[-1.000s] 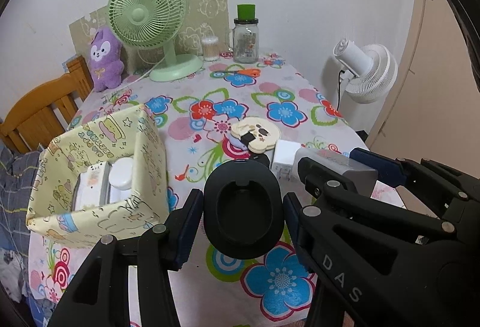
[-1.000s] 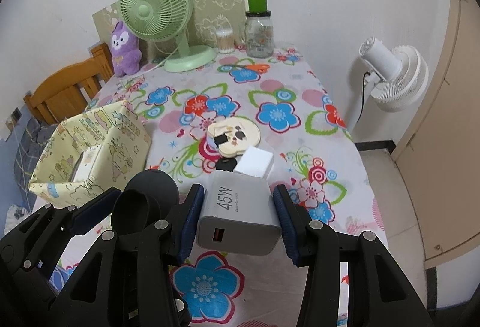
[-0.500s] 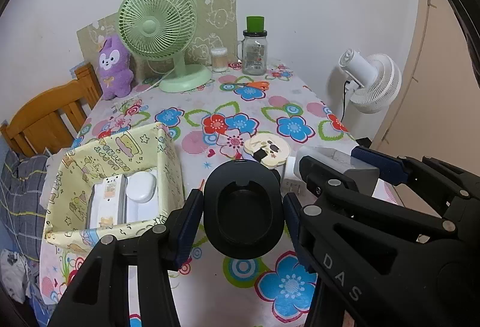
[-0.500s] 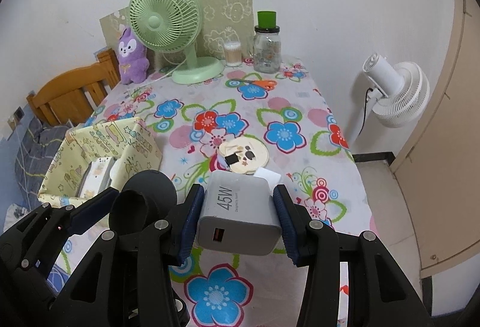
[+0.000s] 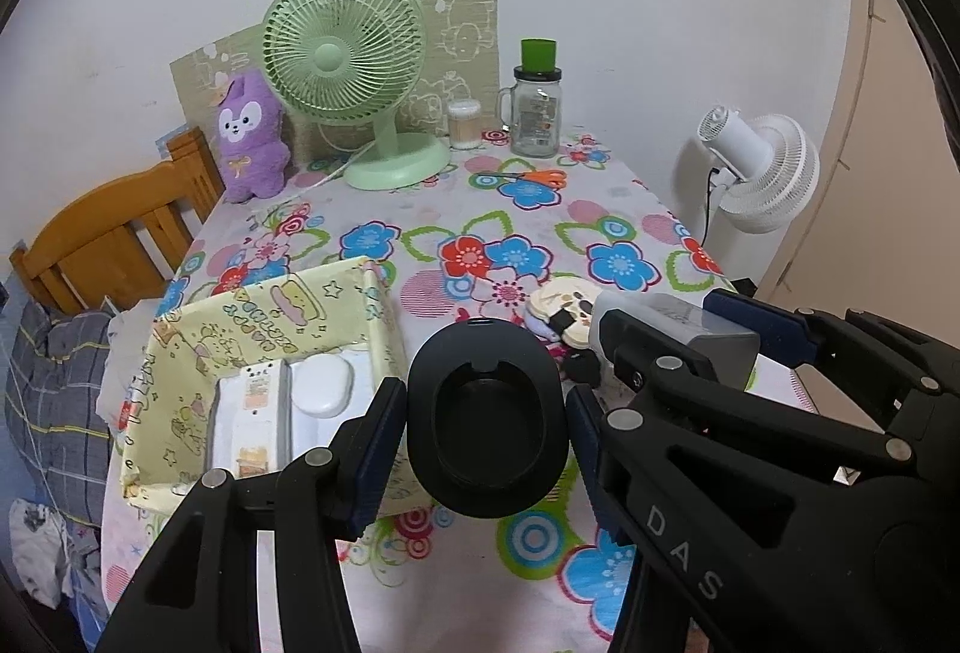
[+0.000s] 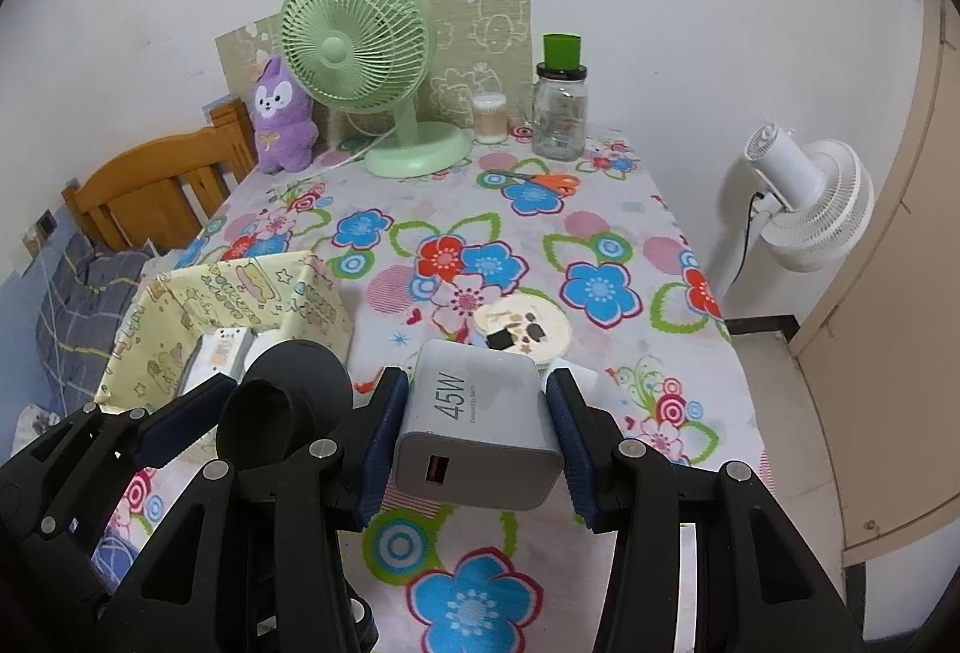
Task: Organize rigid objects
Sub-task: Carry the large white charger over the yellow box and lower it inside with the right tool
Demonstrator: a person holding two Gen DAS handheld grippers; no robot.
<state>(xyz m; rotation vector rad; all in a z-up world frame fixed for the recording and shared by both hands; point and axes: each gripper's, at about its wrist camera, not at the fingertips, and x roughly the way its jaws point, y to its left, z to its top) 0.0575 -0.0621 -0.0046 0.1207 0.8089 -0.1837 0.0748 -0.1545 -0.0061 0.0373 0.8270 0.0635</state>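
Charger (image 6: 480, 428) sits clamped in my right gripper (image 6: 477, 443), and my left gripper (image 5: 486, 428) pinches a black holder (image 5: 487, 416). I carry both above the table (image 5: 540, 233), beside the yellow box (image 5: 180, 401) holding white items, probably their destination.

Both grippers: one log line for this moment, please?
left gripper: holds black holder | right gripper: holds 45W charger | yellow box: nearby
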